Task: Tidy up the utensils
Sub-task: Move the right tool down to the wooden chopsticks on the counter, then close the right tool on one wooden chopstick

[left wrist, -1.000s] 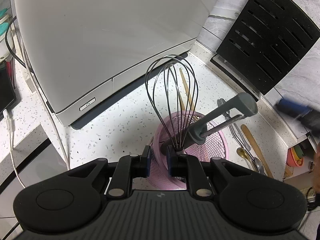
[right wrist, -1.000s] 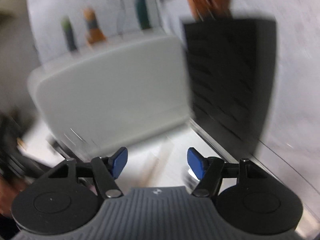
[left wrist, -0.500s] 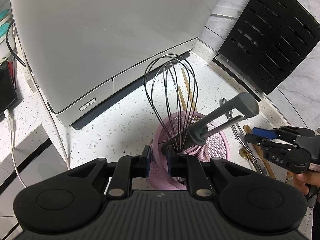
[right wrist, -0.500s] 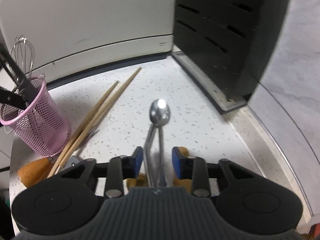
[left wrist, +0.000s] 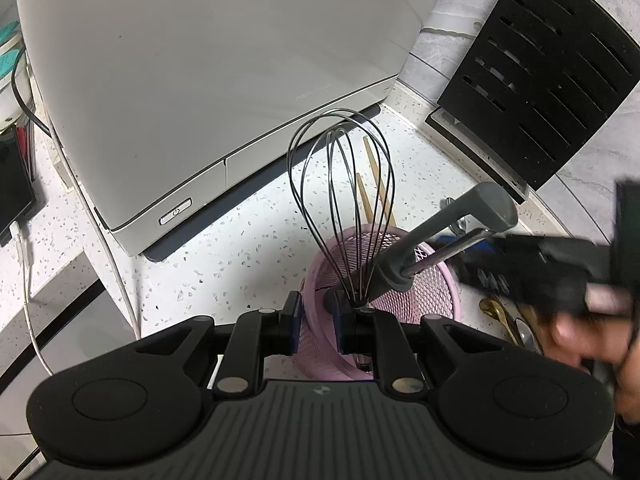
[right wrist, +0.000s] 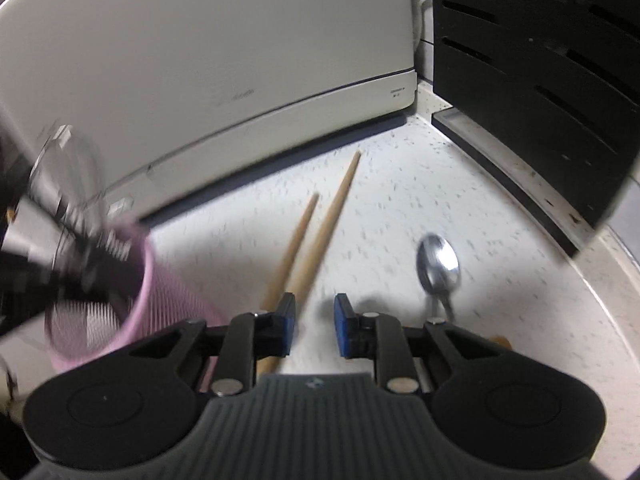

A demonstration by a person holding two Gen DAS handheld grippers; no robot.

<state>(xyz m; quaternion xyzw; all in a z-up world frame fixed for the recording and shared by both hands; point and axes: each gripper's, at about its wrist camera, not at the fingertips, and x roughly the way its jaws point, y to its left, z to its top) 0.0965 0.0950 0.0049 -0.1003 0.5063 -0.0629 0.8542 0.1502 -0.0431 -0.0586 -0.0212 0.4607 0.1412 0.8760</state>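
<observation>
Jaws of our left gripper (left wrist: 316, 322) clamp the near rim of the pink mesh holder (left wrist: 416, 280), one blue pad outside the wall and one inside; we aim it steeply down at the speckled counter (left wrist: 240, 240). A wire whisk (left wrist: 340, 184) and a grey-handled utensil (left wrist: 444, 236) stand in the holder, the latter leaning right. Our right gripper (right wrist: 315, 324) has just been closing, and its jaws show a narrow gap with nothing between them; it points down at the counter, blurred, with the hand (left wrist: 584, 332) beside the holder. Two wooden chopsticks (right wrist: 316, 228) lie just past its left pad, a steel spoon (right wrist: 438, 264) to the right. Behind stand a white appliance (left wrist: 200, 60) and a black slotted rack (left wrist: 540, 72).
</observation>
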